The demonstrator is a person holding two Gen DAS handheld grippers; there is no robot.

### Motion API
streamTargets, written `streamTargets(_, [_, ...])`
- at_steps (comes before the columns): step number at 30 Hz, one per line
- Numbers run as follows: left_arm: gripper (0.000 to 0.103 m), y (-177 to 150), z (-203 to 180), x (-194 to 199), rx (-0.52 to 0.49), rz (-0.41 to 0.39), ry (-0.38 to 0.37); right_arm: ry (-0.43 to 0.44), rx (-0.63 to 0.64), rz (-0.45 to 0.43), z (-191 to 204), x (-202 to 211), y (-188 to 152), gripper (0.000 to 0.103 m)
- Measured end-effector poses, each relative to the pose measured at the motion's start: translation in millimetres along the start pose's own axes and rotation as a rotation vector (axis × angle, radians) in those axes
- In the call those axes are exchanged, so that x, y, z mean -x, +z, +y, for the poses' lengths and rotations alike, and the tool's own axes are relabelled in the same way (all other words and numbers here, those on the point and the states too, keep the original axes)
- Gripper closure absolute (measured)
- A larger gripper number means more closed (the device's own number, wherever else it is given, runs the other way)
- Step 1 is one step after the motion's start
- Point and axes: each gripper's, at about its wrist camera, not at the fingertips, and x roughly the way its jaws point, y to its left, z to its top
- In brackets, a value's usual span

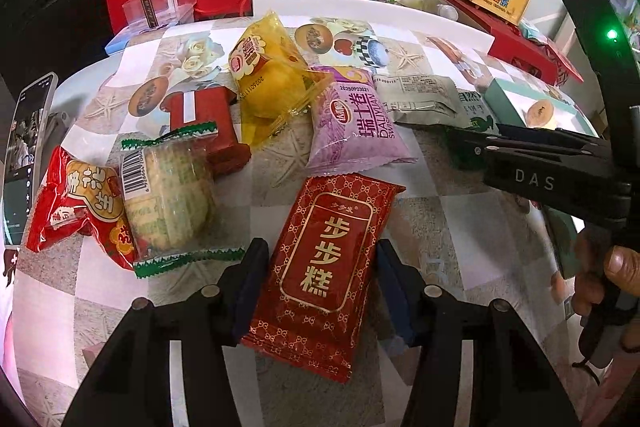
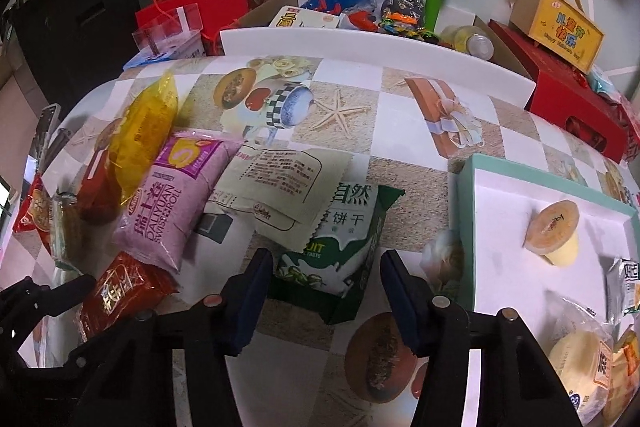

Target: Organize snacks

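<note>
Red cake packet sits gripped in left claw; only right view shows right claw open around green biscuit packet.

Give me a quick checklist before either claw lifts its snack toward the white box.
1. Left claw straddles the dark red packet: ok, one finger on each long side.
2. Left pads pressing on the packet: cannot tell; contact is unclear.
3. Right claw lined up on the green-and-white biscuit packet: ok, packet lies between the fingers.
4. Right grip firm: not ok, a visible gap remains at each pad.
5. Biscuit packet free to lift: not ok, the pale packet overlaps its top.
6. Room in the white box: ok, bare floor beside the jelly cup.
</note>
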Motion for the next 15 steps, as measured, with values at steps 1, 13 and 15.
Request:
streamTargets(1, [0.047, 0, 0, 0, 0.002, -0.002, -0.001, -0.006, 0.005, -0.001, 1, 0, 0, 0.043])
streamTargets(13, [0.047, -1, 1, 0, 0.011, -0.015, 0.001, -0.024, -0.033, 0.019, -6, -11, -2, 0.049])
streamTargets(15, [0.047, -1, 0, 0, 0.012, -0.017, 0.005, -0.024, -0.042, 0.013, -8, -10, -3, 0.058])
